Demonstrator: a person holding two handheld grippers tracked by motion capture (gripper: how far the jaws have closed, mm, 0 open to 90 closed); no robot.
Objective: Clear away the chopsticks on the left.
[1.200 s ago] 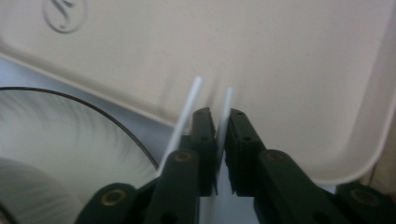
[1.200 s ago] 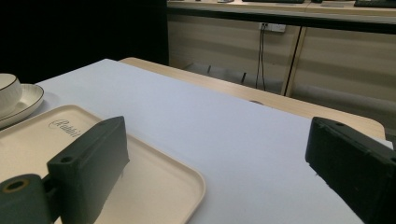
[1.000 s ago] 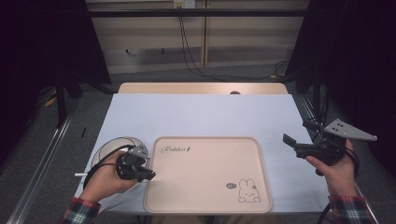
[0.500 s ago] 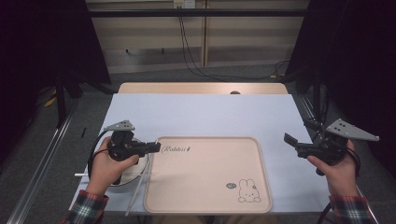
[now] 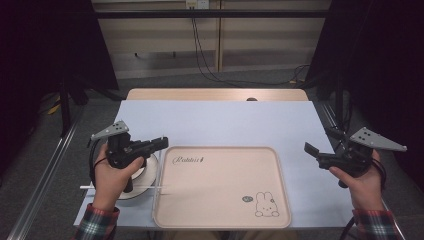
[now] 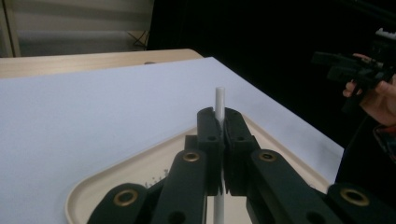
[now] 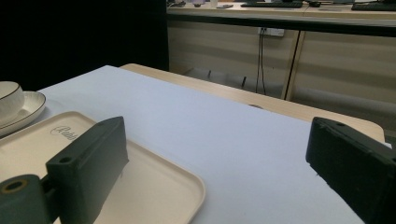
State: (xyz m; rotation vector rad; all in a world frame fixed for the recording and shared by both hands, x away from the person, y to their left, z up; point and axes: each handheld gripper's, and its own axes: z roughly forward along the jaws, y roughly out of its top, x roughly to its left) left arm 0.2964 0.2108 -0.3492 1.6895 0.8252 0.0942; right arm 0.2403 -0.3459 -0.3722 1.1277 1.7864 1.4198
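White stick [image 6: 220, 100] is clamped in the left gripper [image 5: 159, 142], lifted near the tray's [image 5: 220, 220] left edge, not yet placed; right gripper [image 5: 311, 151] is held open, empty.

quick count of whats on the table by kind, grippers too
tray: 1
plate: 1
cup: 1
thin white stick: 1, clamped in the left gripper
grippers: 2, left and right gripper
total: 6
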